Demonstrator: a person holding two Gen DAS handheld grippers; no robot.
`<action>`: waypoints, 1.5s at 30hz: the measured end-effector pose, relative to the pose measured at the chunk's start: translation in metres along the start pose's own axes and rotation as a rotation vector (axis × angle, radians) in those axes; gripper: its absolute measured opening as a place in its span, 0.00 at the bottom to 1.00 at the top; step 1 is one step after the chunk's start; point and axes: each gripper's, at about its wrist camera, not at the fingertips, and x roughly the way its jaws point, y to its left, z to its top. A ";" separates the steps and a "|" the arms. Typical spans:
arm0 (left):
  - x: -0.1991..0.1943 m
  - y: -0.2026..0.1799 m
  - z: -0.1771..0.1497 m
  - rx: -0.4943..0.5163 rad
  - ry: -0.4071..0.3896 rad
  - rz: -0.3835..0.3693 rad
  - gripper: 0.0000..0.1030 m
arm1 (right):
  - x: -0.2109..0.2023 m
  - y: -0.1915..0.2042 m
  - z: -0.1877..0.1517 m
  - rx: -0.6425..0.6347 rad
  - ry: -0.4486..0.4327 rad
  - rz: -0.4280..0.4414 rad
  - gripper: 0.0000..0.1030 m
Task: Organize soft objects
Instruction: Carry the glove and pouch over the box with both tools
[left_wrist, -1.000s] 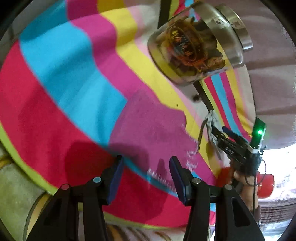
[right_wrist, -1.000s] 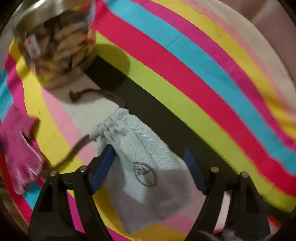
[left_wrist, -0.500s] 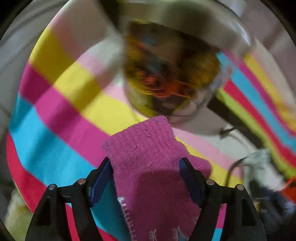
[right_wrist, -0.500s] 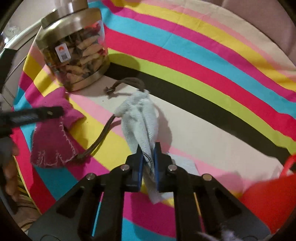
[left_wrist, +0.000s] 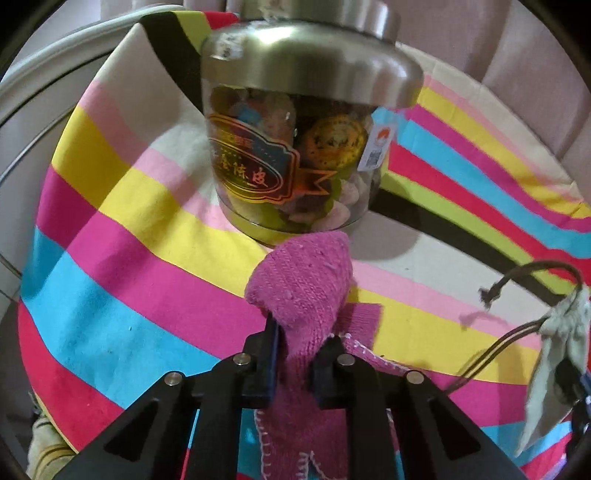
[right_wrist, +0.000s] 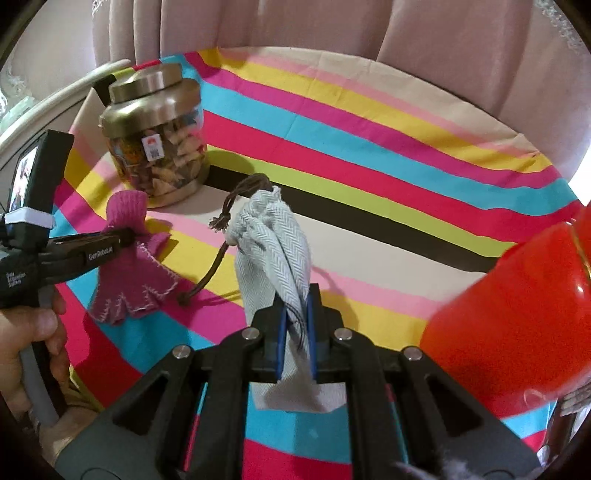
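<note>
1. The left gripper (left_wrist: 300, 349) is clamped on a pink knitted glove (left_wrist: 306, 291); the cuff stands up beyond the fingertips and the white-stitched finger end hangs below, lifted off the cloth.
2. The right gripper (right_wrist: 295, 325) is pinched tight on a pale grey drawstring pouch (right_wrist: 275, 240); the gathered neck points away from the jaws and its brown cord (right_wrist: 208, 275) trails down to the left.
3. Just past the glove's cuff, ahead of the left gripper, stands a clear jar (left_wrist: 295, 162) with a metal lid, upright on the striped cloth (left_wrist: 129, 236).
4. From the right gripper, the left one and its glove are to the left, with the jar further back on that side.
5. A person's hand (right_wrist: 27, 339) grips the left tool's handle at the far left edge.
6. A red container (right_wrist: 509, 306) sits close on the right gripper's right side.
7. Pinkish curtains (right_wrist: 295, 22) hang behind the cloth.
</note>
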 end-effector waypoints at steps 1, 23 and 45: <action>-0.008 0.014 -0.004 -0.005 -0.004 -0.011 0.13 | -0.002 0.001 -0.001 0.006 -0.005 0.002 0.12; -0.124 -0.016 -0.040 0.141 -0.138 -0.393 0.13 | -0.082 -0.030 -0.040 0.180 -0.081 0.011 0.12; -0.190 -0.099 -0.103 0.309 -0.123 -0.581 0.13 | -0.181 -0.109 -0.132 0.373 -0.079 -0.178 0.12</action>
